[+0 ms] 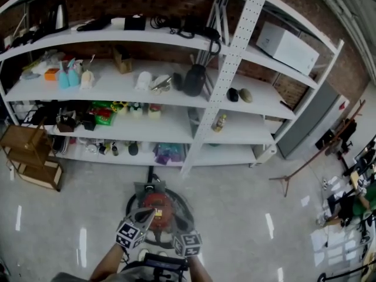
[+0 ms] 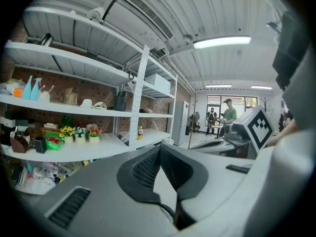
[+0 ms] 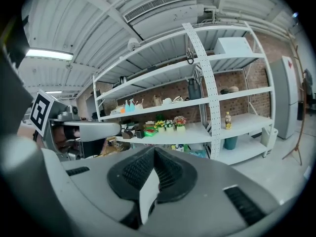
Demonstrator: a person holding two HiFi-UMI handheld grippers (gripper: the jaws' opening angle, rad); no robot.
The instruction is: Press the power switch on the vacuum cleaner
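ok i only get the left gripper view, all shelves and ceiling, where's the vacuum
Observer: The vacuum stands on the floor in front of the shelves, lower than your camera looks.
Operator: right tongs holding anything
Observer: No. The right tongs are shut with nothing between them.
Operator: which one's closer to it
Observer: In the head view the left tongs overlap the vacuum's red top, while the right tongs appear to sit by its near edge.
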